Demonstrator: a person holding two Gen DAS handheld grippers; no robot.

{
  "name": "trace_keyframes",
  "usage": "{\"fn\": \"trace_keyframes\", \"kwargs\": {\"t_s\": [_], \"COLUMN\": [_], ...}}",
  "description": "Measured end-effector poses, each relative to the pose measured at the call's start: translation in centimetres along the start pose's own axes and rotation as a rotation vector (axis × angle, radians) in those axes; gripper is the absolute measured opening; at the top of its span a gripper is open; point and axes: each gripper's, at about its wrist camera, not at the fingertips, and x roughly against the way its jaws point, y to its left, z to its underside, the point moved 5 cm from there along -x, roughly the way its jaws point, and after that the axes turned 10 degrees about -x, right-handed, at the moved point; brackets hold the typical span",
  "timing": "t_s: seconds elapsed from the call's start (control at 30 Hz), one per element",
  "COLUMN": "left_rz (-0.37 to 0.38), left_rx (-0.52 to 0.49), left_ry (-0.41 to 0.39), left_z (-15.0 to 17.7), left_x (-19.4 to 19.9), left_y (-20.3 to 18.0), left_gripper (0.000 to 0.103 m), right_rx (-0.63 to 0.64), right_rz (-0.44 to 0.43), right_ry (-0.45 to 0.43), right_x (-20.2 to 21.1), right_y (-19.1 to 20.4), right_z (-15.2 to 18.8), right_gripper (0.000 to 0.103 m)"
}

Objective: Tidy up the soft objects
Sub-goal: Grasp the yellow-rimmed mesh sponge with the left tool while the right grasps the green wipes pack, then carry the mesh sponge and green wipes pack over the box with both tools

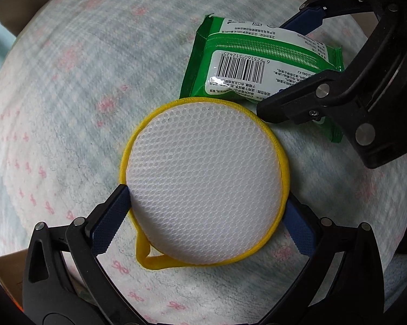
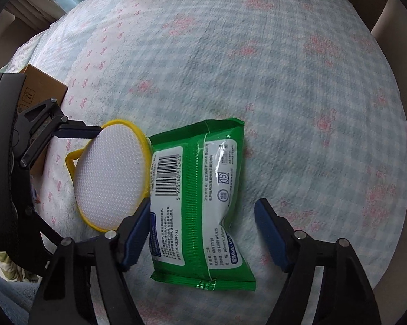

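Note:
A round white mesh sponge with a yellow rim and loop (image 1: 203, 178) lies on the bedspread (image 1: 68, 108). My left gripper (image 1: 206, 216) is open, its blue pads on either side of the sponge's near half, touching its edges. A green wet-wipes pack (image 1: 257, 62) lies barcode-side up just beyond the sponge. My right gripper (image 2: 203, 230) is open and straddles the pack (image 2: 203, 197), which shows a slight wrinkle at its middle. The sponge (image 2: 111, 178) and the left gripper (image 2: 76, 132) show at the left of the right wrist view.
The bedspread (image 2: 284, 81) is pale blue check with pink bows and fills both views. A brown cardboard box (image 2: 41, 86) sits at the bed's left side. Another cardboard edge (image 1: 6, 268) shows at the lower left of the left wrist view.

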Motion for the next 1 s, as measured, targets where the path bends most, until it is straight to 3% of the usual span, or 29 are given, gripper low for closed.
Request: {"fn": "trace_keyframes", "kwargs": {"t_s": [0.17,0.27,0.37,0.43,0.53,0.9,1.0], "left_rz": [0.022,0.028,0.017,0.016,0.031,-0.015,-0.044], "left_rx": [0.027,0.062,0.091,0.127,0.174,0.274,0.297], "left_ry": [-0.004,-0.013,-0.012,-0.013,-0.018,-0.086,-0.111], "left_z": [-0.3,-0.2,0.3,0.5,1.0,1.7,1.6], "left_x": [0.2,0.5,1.2,1.6,2.5,8.5,11.5], "left_y": [1.2,2.8,4.3,5.5,7.6,11.6,10.1], "left_gripper": [0.099,0.089,0.071,0.051,0.04,0.038,0.038], "right_rx": [0.024,0.028,0.016,0.007,-0.008,-0.041,-0.064], "right_rz": [-0.007,-0.004,0.001,0.004,0.008,-0.004,-0.014], "right_ry": [0.004,0.006,0.001,-0.005,-0.015,-0.085,-0.109], "right_x": [0.0,0.2,0.2,0.2,0.4,4.0,6.1], "right_y": [-0.1,-0.1,0.0,0.3,0.4,1.2,1.4], "right_z": [-0.2,-0.3,-0.4,-0.5,-0.4,-0.1,0.2], "right_gripper": [0.052,0.05,0.047,0.044,0.041,0.039,0.039]}}
